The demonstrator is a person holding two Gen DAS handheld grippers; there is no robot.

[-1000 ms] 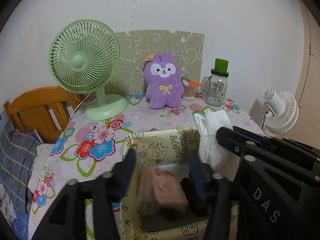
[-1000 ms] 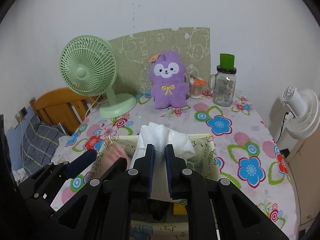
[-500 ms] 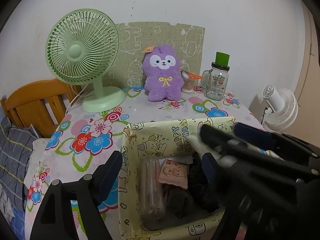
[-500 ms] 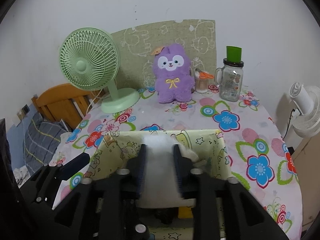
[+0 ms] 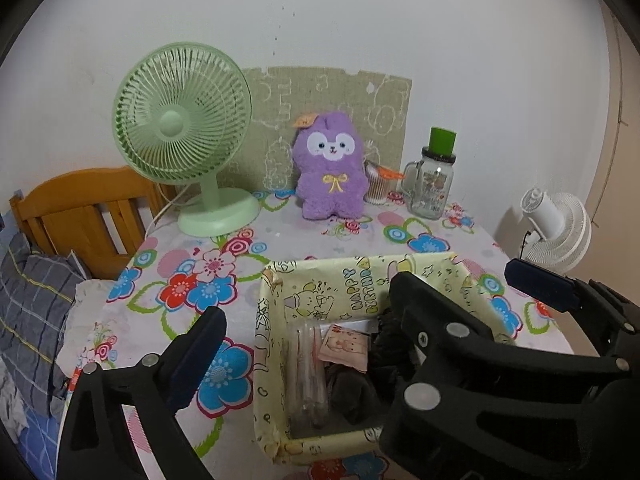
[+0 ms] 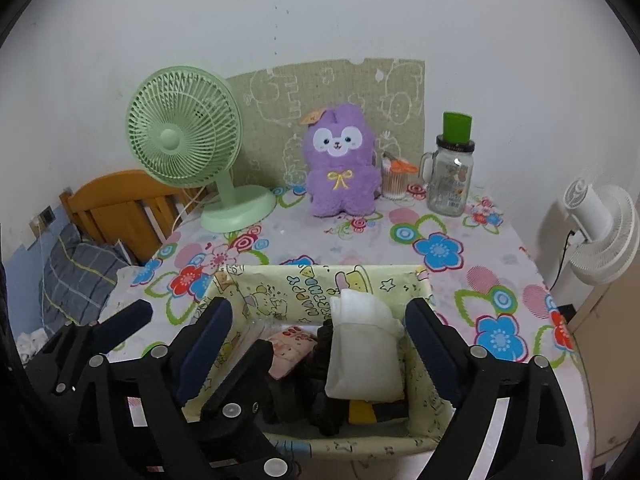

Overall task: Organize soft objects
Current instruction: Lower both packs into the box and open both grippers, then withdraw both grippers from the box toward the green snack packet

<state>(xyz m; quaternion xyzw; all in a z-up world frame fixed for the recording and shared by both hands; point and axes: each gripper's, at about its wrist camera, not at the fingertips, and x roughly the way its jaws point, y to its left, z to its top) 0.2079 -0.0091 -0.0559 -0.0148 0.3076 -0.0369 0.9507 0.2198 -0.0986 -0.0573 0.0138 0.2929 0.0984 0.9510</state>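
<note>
A yellow cartoon-print box (image 6: 320, 280) (image 5: 360, 276) sits on the flowered table. A folded white cloth (image 6: 364, 352) lies in its right side, over dark cloths (image 6: 320, 364) and a pink packet (image 6: 290, 350). My right gripper (image 6: 320, 328) is open and empty, its fingers (image 6: 432, 344) straddling the cloth above the box. My left gripper (image 5: 308, 320) is open and empty over the box's left part, above a clear plastic packet (image 5: 306, 372) and the pink packet (image 5: 346, 348). A purple plush toy (image 6: 340, 168) (image 5: 330, 168) stands at the back.
A green desk fan (image 6: 188, 148) stands back left. A cotton-swab cup (image 6: 394, 182) and a glass jar mug with green lid (image 6: 450, 172) stand back right. A wooden bed frame (image 5: 80, 204) and plaid bedding lie left. A white fan (image 6: 600, 232) stands right.
My right gripper opened and let go of the white cloth, which now lies in the box. My left gripper opened wide and drew back from the box's contents.
</note>
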